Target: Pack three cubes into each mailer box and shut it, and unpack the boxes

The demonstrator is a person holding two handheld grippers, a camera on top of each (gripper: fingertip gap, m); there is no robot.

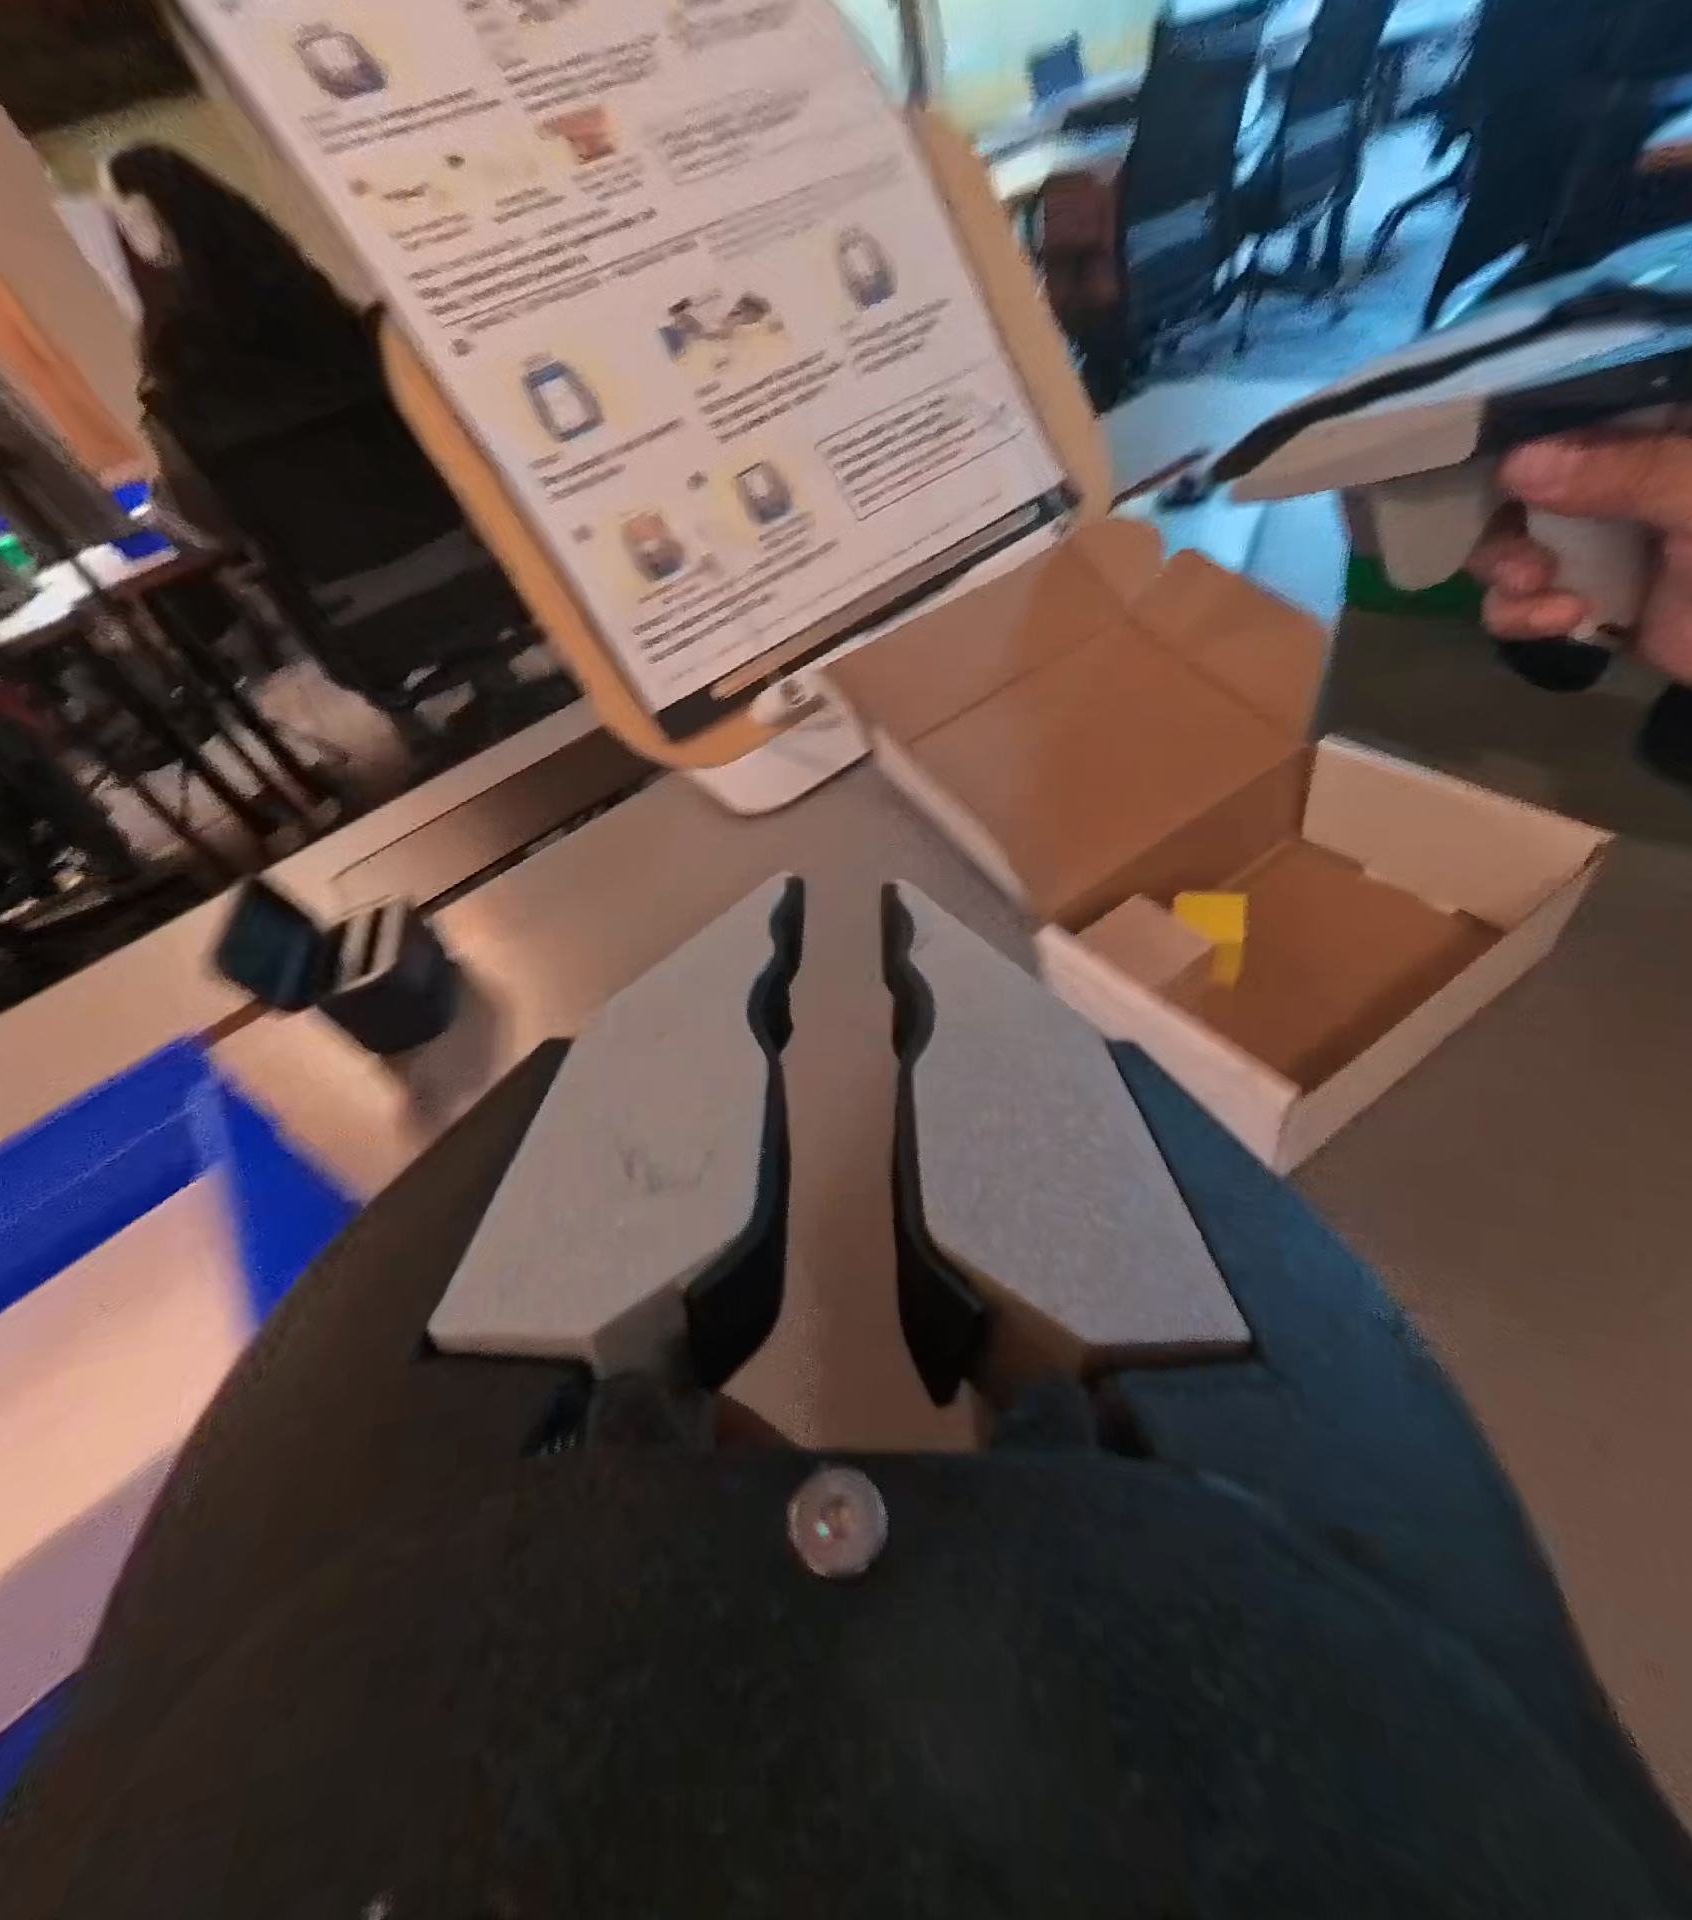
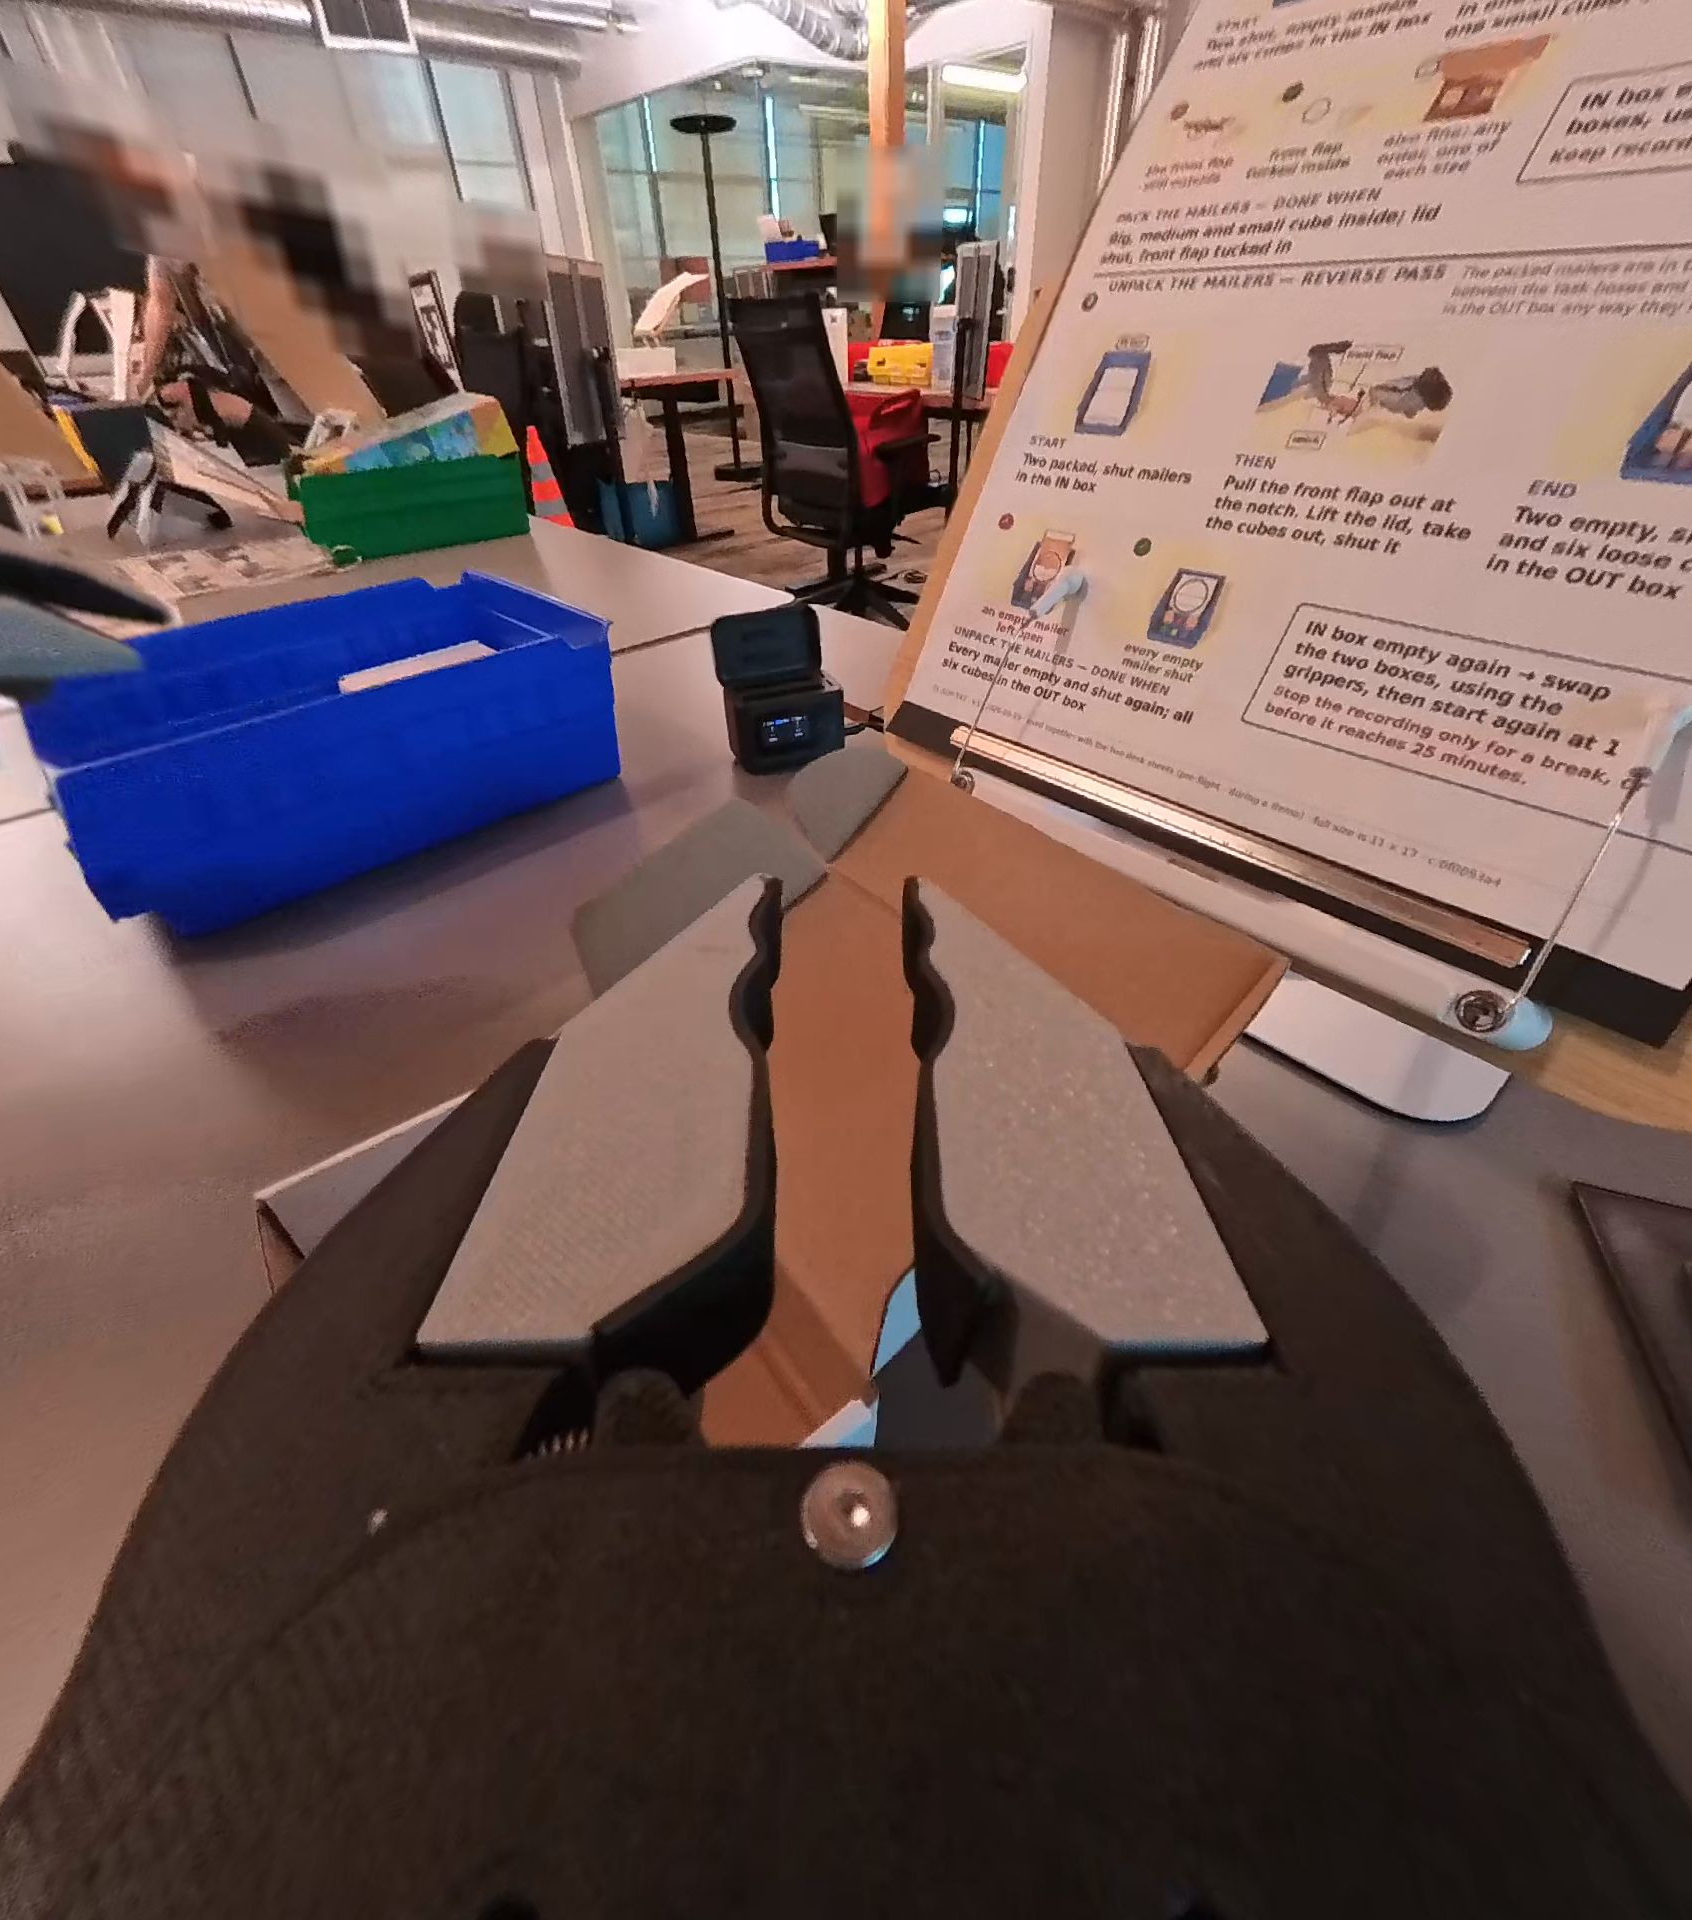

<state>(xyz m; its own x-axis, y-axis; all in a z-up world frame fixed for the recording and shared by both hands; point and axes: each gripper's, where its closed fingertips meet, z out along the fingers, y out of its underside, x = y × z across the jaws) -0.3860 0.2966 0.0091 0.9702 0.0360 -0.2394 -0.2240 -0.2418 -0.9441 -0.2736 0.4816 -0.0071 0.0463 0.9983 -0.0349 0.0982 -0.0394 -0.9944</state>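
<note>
Both grippers, left gripper [image 1: 842, 904] and right gripper [image 2: 837, 899], are hanging slightly parted, empty; I'm judging the open mailer box [image 1: 1174, 997], holding a yellow cube [image 1: 1214, 928], is needing more cubes.

Instruction sheet [image 2: 1393, 499] on a stand; small black device [image 2: 777, 691] beside it; office chair [image 2: 811, 457] behind.

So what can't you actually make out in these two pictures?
- Mailer box, left wrist view: one yellow cube shows; the near wall hides any others.
- Same box, right wrist view: the right tongs cover its inside.
- Blue bin, right wrist view: its walls hide the contents, bar something white.
- Left tongs, right wrist view: blurred, cut off by the edge.
</note>
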